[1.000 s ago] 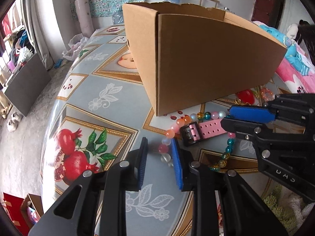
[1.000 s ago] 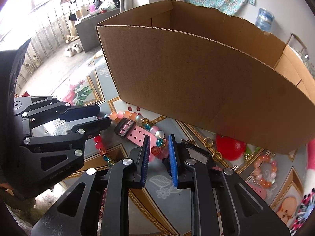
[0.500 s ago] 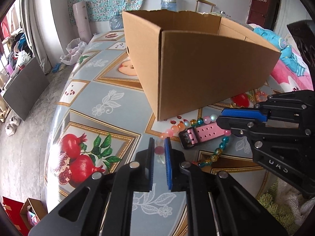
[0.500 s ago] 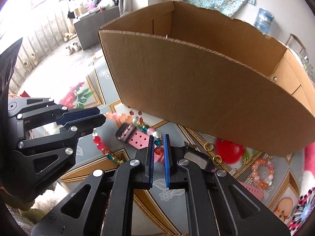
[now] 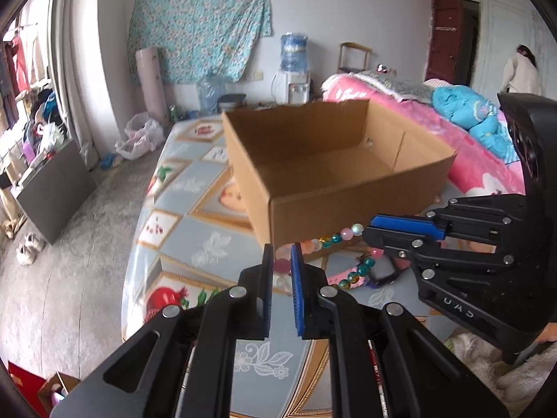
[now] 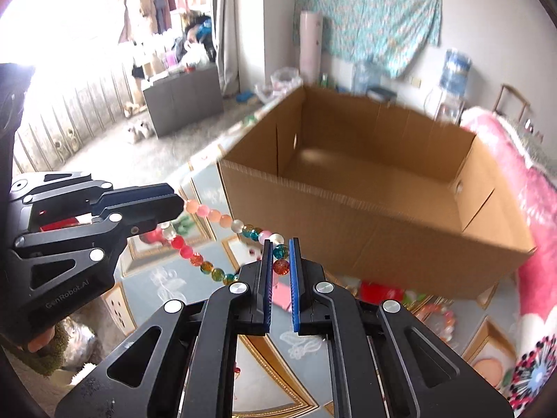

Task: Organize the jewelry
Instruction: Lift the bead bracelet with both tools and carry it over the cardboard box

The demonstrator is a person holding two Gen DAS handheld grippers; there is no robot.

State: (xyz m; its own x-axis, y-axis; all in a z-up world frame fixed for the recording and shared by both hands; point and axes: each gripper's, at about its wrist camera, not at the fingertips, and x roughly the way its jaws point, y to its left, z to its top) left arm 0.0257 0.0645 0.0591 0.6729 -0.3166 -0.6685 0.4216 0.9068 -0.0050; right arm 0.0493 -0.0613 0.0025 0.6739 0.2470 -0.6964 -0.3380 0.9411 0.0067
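A string of coloured beads (image 5: 334, 238) hangs in the air between my two grippers, just in front of the open cardboard box (image 5: 313, 188). My left gripper (image 5: 281, 261) is shut on pink and white beads at one end. My right gripper (image 6: 279, 261) is shut on an orange and a teal bead at the other end of the bead string (image 6: 222, 217). Each gripper shows in the other's view: the right gripper (image 5: 367, 231) at the right, the left gripper (image 6: 175, 202) at the left. A pink watch strap (image 5: 348, 280) lies on the table under the beads.
The box (image 6: 348, 230) stands on a table with a flowered cloth (image 5: 209, 244). A pale bead bracelet (image 6: 435, 313) and a red item (image 6: 379, 292) lie by the box's near wall. A pink bed (image 5: 487, 174) flanks the table. A person (image 5: 522, 73) stands far back.
Both grippers have shut on the bead string and risen, lifting it off the table. The pink strap stays on the cloth. The box's inside has come into view.
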